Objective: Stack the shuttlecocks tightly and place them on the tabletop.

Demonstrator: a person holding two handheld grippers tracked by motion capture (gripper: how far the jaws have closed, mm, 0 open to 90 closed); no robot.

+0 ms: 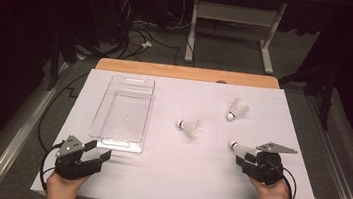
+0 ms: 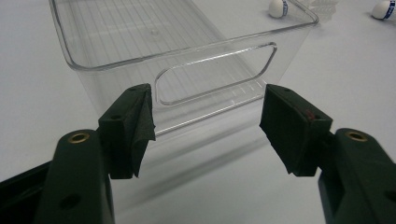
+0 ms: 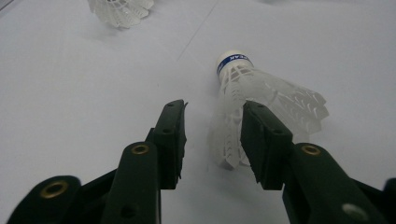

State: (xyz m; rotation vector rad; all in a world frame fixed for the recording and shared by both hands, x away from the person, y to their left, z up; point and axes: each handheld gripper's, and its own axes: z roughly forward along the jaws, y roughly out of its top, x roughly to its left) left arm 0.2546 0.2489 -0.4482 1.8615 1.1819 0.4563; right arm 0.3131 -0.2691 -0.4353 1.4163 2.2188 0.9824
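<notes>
Right hand-held gripper [image 3: 212,135] had its jaws partly apart around the skirt of the nearest shuttlecock [image 3: 261,100], which lay on the white tabletop [image 1: 165,179] with its cork pointing away; one pad hid part of the skirt, and whether the pads actually pressed it could not be made out. Left hand-held gripper [image 2: 205,126] stood with jaws wide apart and nothing between them, just short of the handle end of a clear plastic bin [image 1: 111,122]. Two more shuttlecocks [image 1: 191,127] [image 1: 237,108] lay farther out, the nearer cut off at the top edge of the right gripper view. Beyond the tabletop the room was dark, with cables on the floor and pale desk legs [image 1: 269,44].
</notes>
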